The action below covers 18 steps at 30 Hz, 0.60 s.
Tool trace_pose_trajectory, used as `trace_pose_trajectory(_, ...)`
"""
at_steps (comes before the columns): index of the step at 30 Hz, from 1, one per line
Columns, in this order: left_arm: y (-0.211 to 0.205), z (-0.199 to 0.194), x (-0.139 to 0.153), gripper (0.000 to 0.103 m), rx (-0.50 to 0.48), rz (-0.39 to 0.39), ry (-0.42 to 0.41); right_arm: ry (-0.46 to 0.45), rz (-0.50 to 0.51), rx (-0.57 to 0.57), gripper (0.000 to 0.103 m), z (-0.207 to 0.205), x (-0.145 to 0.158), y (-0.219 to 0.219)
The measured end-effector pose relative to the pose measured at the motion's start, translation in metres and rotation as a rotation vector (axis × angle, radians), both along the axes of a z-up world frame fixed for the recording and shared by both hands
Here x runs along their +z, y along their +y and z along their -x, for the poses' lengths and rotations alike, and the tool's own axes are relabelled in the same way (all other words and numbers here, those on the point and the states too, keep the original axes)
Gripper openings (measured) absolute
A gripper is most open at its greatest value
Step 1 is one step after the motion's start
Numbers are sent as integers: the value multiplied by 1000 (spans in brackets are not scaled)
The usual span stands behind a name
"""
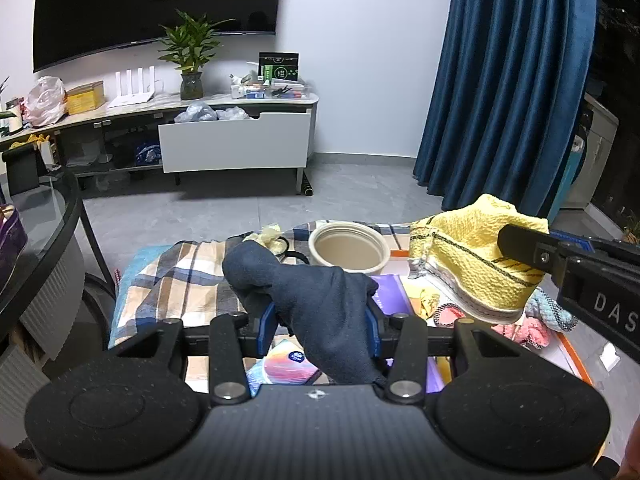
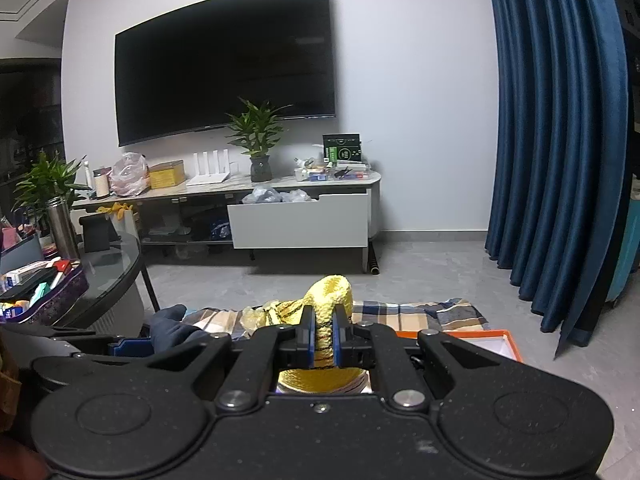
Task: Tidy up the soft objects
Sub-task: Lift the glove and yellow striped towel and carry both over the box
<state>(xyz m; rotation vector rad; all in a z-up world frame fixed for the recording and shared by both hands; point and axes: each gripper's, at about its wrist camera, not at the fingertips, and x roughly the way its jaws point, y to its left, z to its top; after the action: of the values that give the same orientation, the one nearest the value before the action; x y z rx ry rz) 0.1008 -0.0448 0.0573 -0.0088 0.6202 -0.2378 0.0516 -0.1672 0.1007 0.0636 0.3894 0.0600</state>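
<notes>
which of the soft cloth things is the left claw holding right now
The dark navy cloth, pinched in the left claw. The yellow knit cloth is held by the right claw.

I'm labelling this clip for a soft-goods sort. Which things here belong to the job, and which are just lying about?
Job:
left gripper shut on navy cloth
right gripper shut on yellow towel
pink knit piece
beige bowl
orange tray

Lying about:
television
potted plant
blue curtain
glass table
</notes>
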Motion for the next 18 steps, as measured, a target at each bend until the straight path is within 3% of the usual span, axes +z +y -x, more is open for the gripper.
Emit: trace_pose_trajectory(18, -22, -4, 1, 44, -58, -12, -2, -1, -15, -53, 9, 8, -2, -25)
